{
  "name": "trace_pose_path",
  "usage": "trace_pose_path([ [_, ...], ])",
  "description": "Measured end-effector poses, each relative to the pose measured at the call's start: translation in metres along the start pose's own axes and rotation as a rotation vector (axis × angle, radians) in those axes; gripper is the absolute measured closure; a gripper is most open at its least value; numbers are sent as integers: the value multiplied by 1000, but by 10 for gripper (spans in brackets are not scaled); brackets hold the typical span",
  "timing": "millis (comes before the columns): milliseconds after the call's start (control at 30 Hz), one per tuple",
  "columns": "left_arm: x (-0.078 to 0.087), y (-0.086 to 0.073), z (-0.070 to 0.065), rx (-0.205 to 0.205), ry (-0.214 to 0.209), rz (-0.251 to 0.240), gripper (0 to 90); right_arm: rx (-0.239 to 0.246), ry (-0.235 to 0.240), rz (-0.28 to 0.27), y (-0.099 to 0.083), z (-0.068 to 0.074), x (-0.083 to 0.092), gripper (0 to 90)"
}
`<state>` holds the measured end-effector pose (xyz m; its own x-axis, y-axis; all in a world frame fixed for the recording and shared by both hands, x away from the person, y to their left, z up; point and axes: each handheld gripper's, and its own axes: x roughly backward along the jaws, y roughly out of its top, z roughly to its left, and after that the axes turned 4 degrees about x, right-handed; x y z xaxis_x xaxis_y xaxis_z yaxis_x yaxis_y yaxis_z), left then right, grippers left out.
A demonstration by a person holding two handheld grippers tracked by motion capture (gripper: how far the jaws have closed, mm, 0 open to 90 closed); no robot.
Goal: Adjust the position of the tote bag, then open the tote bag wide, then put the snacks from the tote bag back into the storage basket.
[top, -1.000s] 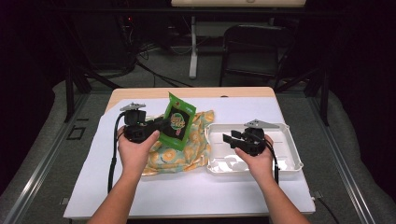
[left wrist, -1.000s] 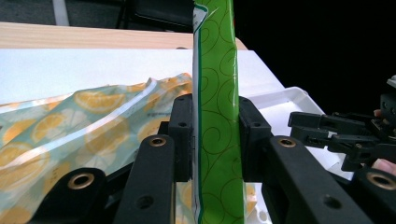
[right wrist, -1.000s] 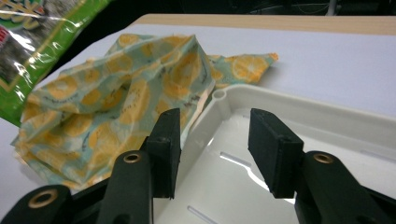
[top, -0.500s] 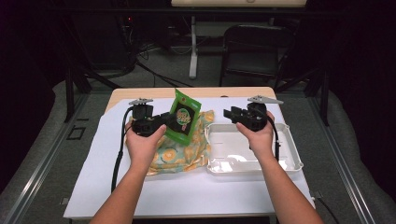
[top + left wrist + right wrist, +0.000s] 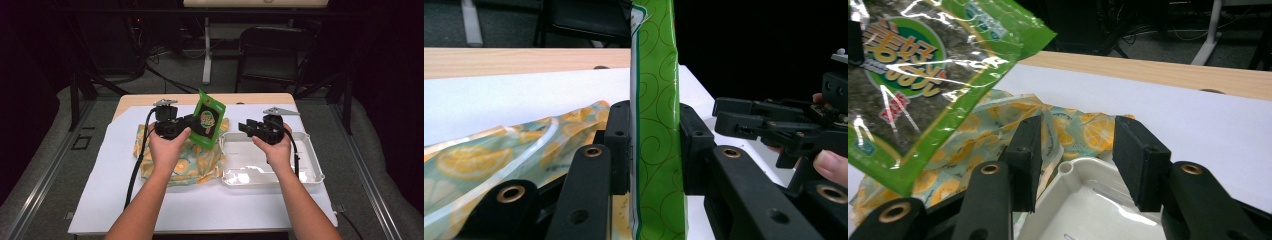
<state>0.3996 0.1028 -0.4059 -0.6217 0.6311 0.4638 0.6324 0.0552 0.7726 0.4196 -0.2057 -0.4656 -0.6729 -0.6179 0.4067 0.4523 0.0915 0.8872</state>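
A green snack packet (image 5: 208, 123) hangs upright in the air over a lemon-print bag (image 5: 187, 159). My left gripper (image 5: 194, 124) is shut on the packet's left edge; in the left gripper view the packet (image 5: 657, 125) stands pinched edge-on between the jaws. My right gripper (image 5: 244, 128) is open with nothing between its fingers, a short way right of the packet and above the left end of a white tray (image 5: 310, 157). In the right gripper view the packet (image 5: 923, 75) fills the upper left, with the tray's corner (image 5: 1083, 175) below the open jaws.
A white sheet (image 5: 105, 185) covers most of the wooden table (image 5: 145, 100). The lemon-print bag lies flat left of the tray, touching it. A dark chair (image 5: 272, 50) and table legs stand beyond the far edge.
Both hands have risen and moved toward the far side. The packet has been lifted higher and turned upright, and the right gripper has come off the tray toward it.
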Motion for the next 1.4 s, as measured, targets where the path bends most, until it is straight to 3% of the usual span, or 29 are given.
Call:
trace_pose_path([
  [400, -23, -1, -2, -18, -17, 16, 723, -26, 50, 17, -5, 2, 1, 514],
  [833, -50, -8, -13, -38, -62, 25, 723, -70, 83, 56, -10, -4, 1, 488],
  [967, -56, -11, -15, -47, -64, 33, 723, -111, 99, 55, -12, -7, -1, 485],
  [1400, -70, -19, -24, -49, -128, 51, 723, -209, 153, 79, -21, -19, -5, 471],
])
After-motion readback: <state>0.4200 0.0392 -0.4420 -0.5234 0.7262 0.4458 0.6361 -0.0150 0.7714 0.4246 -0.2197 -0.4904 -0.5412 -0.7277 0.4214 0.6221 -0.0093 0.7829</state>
